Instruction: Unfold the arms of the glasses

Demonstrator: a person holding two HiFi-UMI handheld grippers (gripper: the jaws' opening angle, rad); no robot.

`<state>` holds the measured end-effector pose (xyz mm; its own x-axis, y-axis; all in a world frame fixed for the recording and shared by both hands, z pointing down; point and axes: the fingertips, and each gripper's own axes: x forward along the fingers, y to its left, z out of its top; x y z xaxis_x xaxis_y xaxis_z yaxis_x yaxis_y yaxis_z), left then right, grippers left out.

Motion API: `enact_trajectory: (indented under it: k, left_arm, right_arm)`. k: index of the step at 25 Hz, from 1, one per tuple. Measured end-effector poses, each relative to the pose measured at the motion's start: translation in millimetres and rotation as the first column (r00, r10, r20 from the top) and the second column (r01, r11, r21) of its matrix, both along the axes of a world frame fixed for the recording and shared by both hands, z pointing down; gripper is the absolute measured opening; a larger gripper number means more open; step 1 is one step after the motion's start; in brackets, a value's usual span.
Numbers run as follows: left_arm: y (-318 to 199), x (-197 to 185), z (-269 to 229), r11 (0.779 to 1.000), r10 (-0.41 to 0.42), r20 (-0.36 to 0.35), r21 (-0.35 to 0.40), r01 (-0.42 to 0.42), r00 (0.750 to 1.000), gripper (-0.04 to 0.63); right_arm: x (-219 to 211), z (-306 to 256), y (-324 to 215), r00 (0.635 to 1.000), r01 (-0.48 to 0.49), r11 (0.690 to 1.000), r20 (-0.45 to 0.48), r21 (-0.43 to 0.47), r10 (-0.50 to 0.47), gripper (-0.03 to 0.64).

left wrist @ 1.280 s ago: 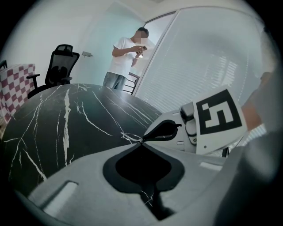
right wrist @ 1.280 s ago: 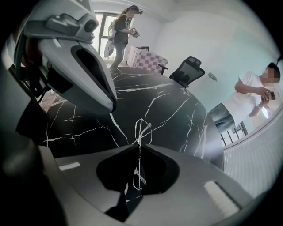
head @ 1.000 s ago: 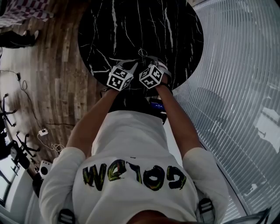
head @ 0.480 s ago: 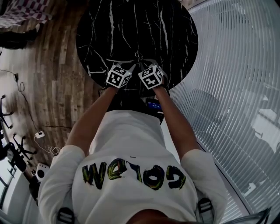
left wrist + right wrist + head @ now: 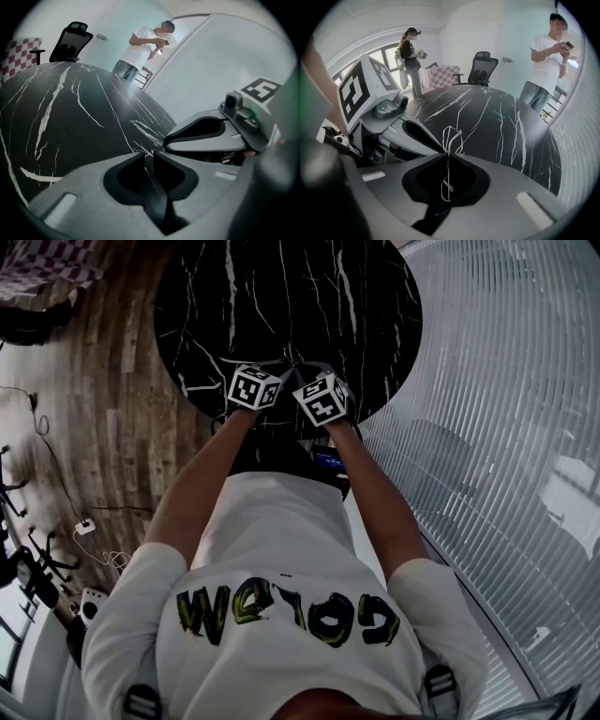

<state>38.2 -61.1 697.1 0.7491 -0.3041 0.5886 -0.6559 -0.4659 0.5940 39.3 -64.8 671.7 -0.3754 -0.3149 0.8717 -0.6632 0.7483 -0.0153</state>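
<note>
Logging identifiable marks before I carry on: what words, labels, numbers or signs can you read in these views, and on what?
"GOL": the clearest letters in the large painted lettering across the white shirt, head view. The lettering is warped and seems flipped, so the rest is not reliably readable.
Two marker cubes: black-and-white square patterns only, no words.
Gripper views: no readable text.
</note>
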Motion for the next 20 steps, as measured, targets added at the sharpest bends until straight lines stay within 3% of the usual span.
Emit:
enact_trajectory:
  k: [10,20]
  left_arm:
    - [8.6,6.7,-5.7,0.998,-0.044,-0.084,-0.048,0.040,0.995,0.061]
    - [8.8,2.7,-1.4,0.997,-0.063,-0.066,-0.050,0.059,0.996,0.034]
  right_arm:
    - [4.8,-1.1,2.8,0.997,-0.053,0.998,0.045,-0.033,0.055,0.015]
    - [3.2,2.0,7.7,0.991,-0.088,0.994,0.095,-0.069,0.094,0.015]
